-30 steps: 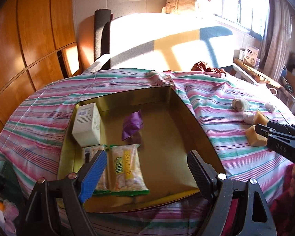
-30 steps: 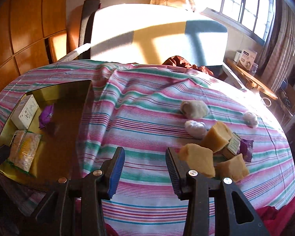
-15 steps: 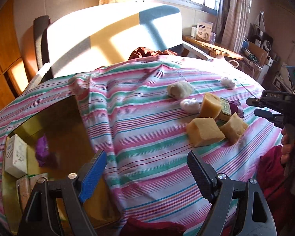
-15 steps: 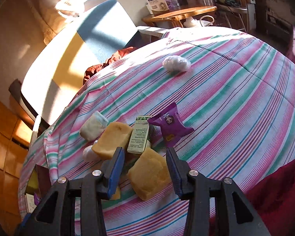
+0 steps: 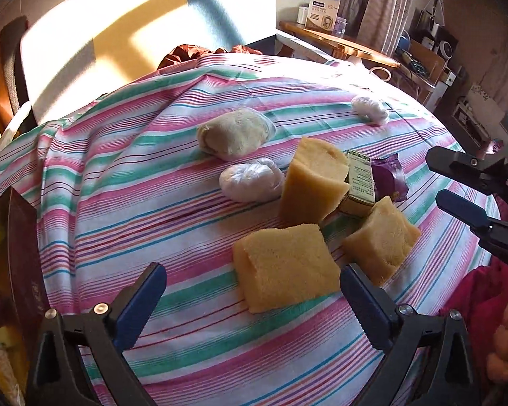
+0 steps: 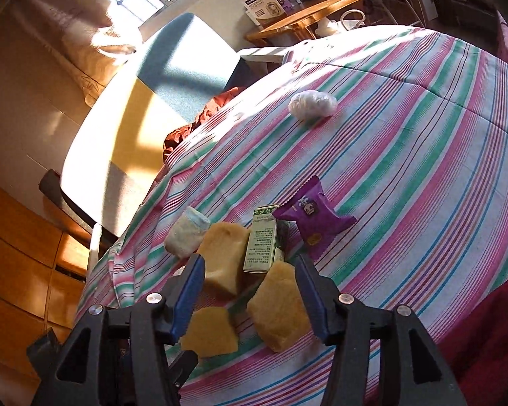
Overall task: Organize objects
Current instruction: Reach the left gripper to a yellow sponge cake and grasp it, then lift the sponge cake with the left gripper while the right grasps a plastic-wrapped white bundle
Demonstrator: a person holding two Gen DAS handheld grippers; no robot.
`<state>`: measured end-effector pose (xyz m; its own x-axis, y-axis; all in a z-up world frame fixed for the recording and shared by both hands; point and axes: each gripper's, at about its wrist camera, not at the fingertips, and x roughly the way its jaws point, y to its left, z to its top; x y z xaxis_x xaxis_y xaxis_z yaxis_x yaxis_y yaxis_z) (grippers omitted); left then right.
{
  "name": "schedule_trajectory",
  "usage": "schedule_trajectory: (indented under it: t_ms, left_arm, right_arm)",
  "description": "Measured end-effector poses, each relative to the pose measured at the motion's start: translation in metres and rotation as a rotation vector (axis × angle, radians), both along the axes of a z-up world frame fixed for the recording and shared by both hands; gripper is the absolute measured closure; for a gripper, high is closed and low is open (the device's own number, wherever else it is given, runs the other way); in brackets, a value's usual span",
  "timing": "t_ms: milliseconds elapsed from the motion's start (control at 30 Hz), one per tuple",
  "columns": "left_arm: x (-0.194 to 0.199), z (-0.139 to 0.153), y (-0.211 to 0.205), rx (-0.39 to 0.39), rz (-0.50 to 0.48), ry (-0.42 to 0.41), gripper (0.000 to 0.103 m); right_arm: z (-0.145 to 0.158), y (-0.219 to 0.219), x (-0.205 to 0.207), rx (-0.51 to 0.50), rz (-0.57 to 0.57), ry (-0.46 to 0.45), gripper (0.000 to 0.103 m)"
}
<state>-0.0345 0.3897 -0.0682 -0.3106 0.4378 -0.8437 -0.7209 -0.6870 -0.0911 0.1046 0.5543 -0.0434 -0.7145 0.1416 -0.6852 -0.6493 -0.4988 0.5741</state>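
Note:
Three yellow sponge blocks lie on the striped cloth (image 5: 125, 182) in a pile with a green-and-white carton (image 5: 359, 182) and a purple snack packet (image 5: 389, 179). My left gripper (image 5: 250, 277) hovers low over the nearest block (image 5: 284, 264). Its jaws are opening wide, and the block lies just ahead of the tips, untouched. My right gripper (image 6: 249, 264) comes at the pile from the other side, its jaws also opening. An upright block (image 6: 223, 253), the carton (image 6: 262, 247) and another block (image 6: 277, 304) lie between and ahead of its fingers, ungripped. In the left view the right gripper (image 5: 433, 177) shows at the right edge.
A beige wrapped bun (image 5: 235, 133) and a white wrapped ball (image 5: 250, 182) lie behind the pile, and another white ball (image 5: 369, 110) lies farther back. The gold tray's wall (image 5: 23, 243) shows at the left edge. A person's hand (image 5: 504, 338) holds the right gripper.
The left gripper swung away from the gold tray to the sponge pile and its jaws spread wider. The right gripper rolled, closed in on the pile, and its jaws parted.

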Motion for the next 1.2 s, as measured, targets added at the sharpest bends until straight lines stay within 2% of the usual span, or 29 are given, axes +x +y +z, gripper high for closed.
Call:
schedule_trajectory:
  t_ms: [167,200,267,300,333,400,600,800,900,1033,1200]
  left_arm:
    - [-0.008,-0.021,0.023,-0.06,0.009,0.009,0.0]
    - [-0.009,-0.026,0.022,-0.046,0.008,-0.012,0.003]
    - [-0.009,-0.029,0.015,0.009,-0.003,-0.062,0.025]
    - [-0.006,-0.027,0.011,0.028,-0.011,-0.064,0.029]
    - [-0.002,-0.025,0.006,0.044,-0.021,-0.053,0.038]
    - [0.009,-0.02,-0.003,0.05,-0.034,-0.015,0.043]
    - [0.033,-0.013,-0.05,0.061,-0.05,0.034,0.046]
    - [0.049,-0.002,-0.095,0.104,-0.041,0.046,0.046]
    - [0.055,0.01,-0.109,0.137,-0.047,0.064,0.046]
    - [0.061,0.022,-0.129,0.166,-0.055,0.081,0.046]
    - [0.059,0.028,-0.144,0.187,-0.046,0.071,0.046]
  right_arm:
    - [-0.002,-0.001,-0.002,-0.014,0.022,0.003,0.046]
    - [-0.002,-0.001,-0.002,-0.018,0.022,0.006,0.046]
    - [-0.004,-0.001,-0.002,-0.026,0.023,-0.002,0.046]
    - [-0.005,0.0,-0.004,-0.031,0.027,-0.014,0.046]
    - [-0.007,0.0,-0.005,-0.036,0.035,-0.026,0.046]
    - [-0.008,-0.002,-0.009,-0.033,0.054,-0.045,0.046]
    - [-0.008,-0.002,-0.008,-0.025,0.04,-0.043,0.046]
    - [-0.011,0.01,0.009,-0.091,-0.041,0.027,0.046]
    - [-0.014,0.015,0.014,-0.121,-0.079,0.027,0.046]
    - [-0.017,0.019,0.004,-0.121,-0.073,-0.069,0.047]
    - [-0.009,0.043,-0.022,0.007,-0.045,-0.274,0.056]
